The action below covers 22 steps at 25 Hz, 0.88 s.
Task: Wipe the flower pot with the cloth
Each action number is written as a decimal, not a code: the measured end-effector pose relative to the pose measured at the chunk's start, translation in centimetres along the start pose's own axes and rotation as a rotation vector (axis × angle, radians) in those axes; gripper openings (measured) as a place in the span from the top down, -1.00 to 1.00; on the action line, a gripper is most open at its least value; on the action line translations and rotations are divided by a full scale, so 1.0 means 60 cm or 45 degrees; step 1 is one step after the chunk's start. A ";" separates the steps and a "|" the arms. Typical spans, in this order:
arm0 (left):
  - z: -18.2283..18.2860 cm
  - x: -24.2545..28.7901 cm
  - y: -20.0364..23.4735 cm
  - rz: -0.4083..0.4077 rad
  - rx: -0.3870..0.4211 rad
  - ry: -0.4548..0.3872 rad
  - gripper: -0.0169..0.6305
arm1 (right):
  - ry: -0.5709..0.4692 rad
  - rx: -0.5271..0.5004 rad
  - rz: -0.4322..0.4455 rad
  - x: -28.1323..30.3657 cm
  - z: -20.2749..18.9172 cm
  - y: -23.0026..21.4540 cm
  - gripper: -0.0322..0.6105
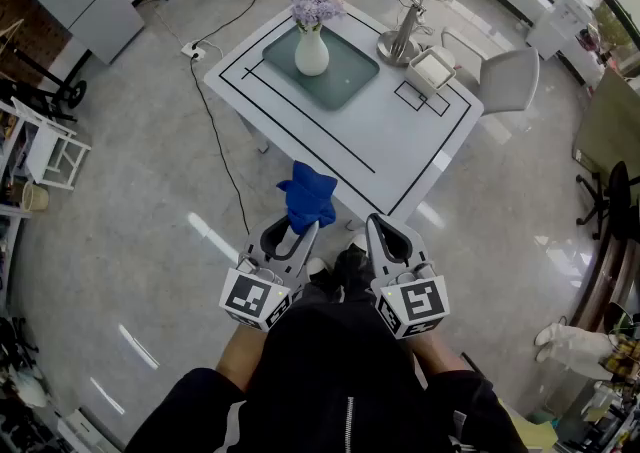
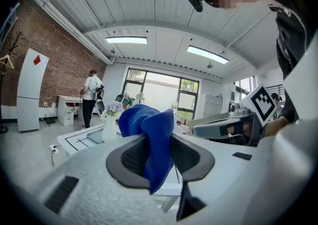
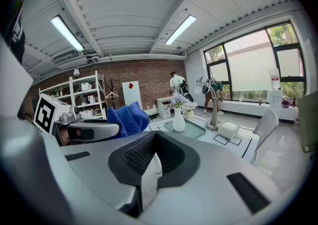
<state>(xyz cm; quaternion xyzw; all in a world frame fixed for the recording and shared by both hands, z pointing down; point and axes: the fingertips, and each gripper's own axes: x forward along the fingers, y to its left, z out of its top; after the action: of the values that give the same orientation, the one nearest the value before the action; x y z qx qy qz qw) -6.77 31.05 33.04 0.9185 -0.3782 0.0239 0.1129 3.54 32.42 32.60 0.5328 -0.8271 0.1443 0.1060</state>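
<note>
Cloth (image 1: 307,196) pinched in left gripper (image 1: 298,232), flower pot (image 1: 311,51) well apart.

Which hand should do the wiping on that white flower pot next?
Left. The left tongs grip the blue cloth; the right tongs are shut on nothing. Both sit about equally short of the flower pot.

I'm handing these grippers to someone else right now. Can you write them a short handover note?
Left gripper: shut on the blue cloth, which bunches up above its jaws.
Right gripper: shut, nothing in it.
The white flower vase stands upright on the teal tray on the white table, beyond both grippers, which are off the table's near corner.
Done: cloth in hand.
Left: bring the cloth to the vase and wipe it; there is no contact yet.
</note>
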 end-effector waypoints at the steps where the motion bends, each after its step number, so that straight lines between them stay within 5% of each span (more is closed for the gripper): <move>1: -0.001 0.000 0.001 -0.001 -0.003 0.000 0.56 | -0.007 0.005 0.001 0.001 0.001 -0.001 0.87; 22: 0.015 0.161 0.055 0.065 -0.028 0.020 0.56 | 0.026 0.078 0.068 0.073 0.023 -0.128 0.87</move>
<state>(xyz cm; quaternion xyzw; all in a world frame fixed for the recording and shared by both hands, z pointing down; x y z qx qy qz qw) -2.22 21.92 34.06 0.9070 -0.4010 0.0298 0.1253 8.74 25.21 33.73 0.5121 -0.8350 0.1777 0.0942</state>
